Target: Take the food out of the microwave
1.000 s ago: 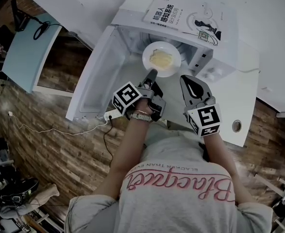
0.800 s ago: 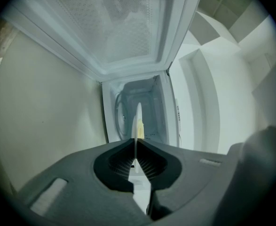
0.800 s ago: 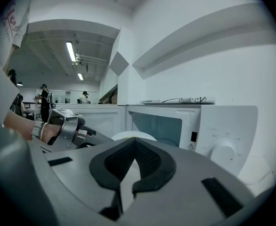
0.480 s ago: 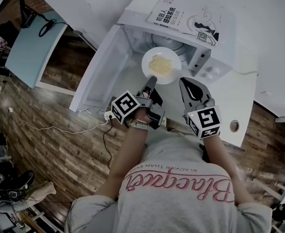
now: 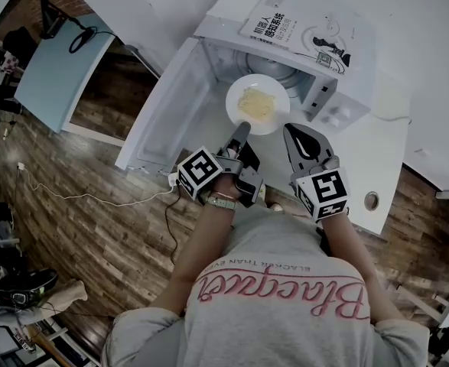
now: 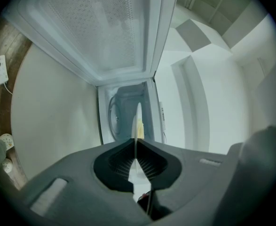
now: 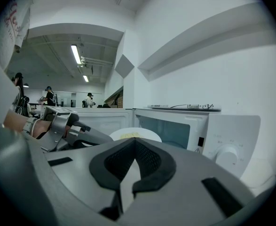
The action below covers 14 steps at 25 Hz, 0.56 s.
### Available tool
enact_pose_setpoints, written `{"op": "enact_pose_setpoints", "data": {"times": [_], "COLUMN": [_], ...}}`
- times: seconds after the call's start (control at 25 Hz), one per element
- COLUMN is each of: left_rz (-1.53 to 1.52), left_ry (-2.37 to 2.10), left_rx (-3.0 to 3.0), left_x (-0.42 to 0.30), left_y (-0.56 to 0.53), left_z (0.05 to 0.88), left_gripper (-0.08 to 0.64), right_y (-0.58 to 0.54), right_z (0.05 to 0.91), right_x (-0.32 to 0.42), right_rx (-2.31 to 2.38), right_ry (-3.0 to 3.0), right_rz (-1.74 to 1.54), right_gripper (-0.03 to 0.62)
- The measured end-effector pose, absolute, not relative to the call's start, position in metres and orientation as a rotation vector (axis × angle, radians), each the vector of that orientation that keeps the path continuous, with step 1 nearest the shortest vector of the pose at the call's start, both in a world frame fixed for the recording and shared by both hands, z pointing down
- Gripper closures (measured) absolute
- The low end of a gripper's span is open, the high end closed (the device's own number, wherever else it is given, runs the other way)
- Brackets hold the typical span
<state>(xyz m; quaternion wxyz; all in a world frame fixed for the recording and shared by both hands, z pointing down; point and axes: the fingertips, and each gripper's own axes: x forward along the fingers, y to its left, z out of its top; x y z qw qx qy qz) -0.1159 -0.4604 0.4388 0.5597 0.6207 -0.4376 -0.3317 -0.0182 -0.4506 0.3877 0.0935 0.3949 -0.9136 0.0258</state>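
Left gripper (image 5: 242,130) level, jaws clamped on plate (image 5: 258,104) rim outside the microwave (image 5: 222,15). Right gripper (image 5: 291,131) alongside, jaws together, empty.

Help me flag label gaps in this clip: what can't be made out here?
- Food: too small in the head view; edge-on in the left gripper view; partly behind the jaws in the right gripper view.
- Whether the plate is lifted clear of the microwave: head view looks straight down.
- Dial markings: too small, right gripper view.
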Motion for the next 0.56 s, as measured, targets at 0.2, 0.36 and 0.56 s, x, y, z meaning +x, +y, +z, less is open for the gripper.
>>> {"op": "enact_pose_setpoints", "data": {"times": [0.2,0.36,0.56], "left_rz": [-0.813,-0.842,-0.857], "left_ry": [-1.026,-1.003,-1.0], "left_rx": [1.452,1.428,1.424], "left_x": [-0.1149,-0.1142,-0.1147], "left_y": [-0.4567,-0.4551,-0.4582], "left_z": [0.4368,0.4373,0.4366], "left_gripper": [0.541,0.541,0.541], "right_y": [-0.4476,-0.4458,-0.4452], "right_z": [0.3893,0.3887,0.3891], "right_x": [-0.0177,-0.0175,-0.0161], "right_rx": [1.16,1.16,1.153], "right_ry": [-2.714,-2.716,-2.718], "right_rz": [0.077,0.075,0.074], "right_gripper": [0.584,0.584,0.583]}}
